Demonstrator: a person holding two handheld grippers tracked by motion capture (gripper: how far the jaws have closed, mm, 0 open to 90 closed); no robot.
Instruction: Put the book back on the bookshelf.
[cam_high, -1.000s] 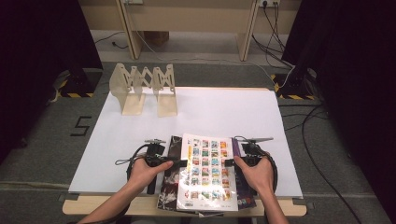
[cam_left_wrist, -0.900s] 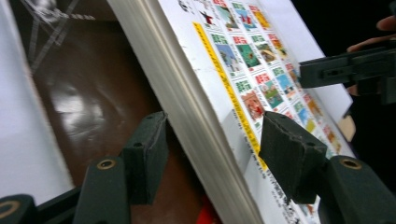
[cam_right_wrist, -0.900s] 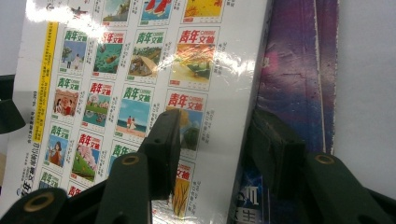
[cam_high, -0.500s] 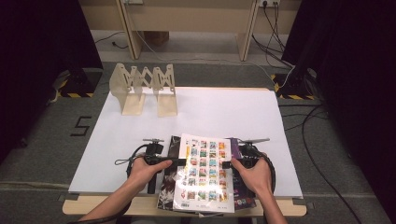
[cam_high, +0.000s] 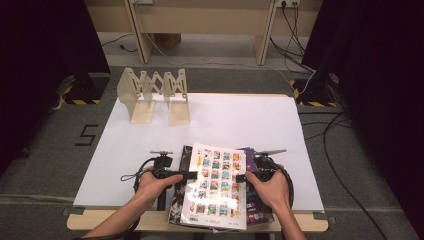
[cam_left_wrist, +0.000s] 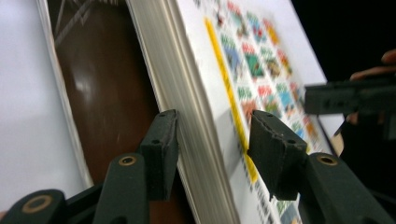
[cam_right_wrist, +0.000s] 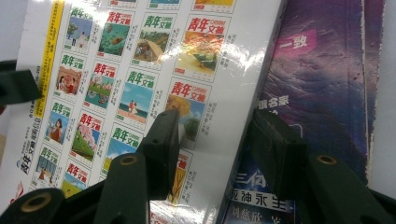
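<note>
- A wooden folding rack (cam_high: 154, 95) stands at the far left of the white tabletop (cam_high: 240, 120), well apart from the work at the near edge.
- A stack of magazines lies at the near edge; the top magazine (cam_high: 216, 185), its cover a grid of small pictures, rests on a dark brown one (cam_left_wrist: 112, 93) at its left and a purple one (cam_right_wrist: 322, 79) at its right.
- The left claw (cam_left_wrist: 212, 144) comes in level from the left, hand wrapped round its body. Its jaws straddle the top magazine's page edge and have just been closing; a little space still shows at the cover side, so it is not yet clenched.
- The right claw (cam_right_wrist: 215, 140) reaches in from the right, released, jaws wide apart over the top magazine's right edge where it meets the purple one.
- The top magazine is lifted at its left side; its near end overhangs the tabletop's edge.
- Both forearms are cut off at the bottom of the high view, and the lower magazines are mostly covered.
</note>
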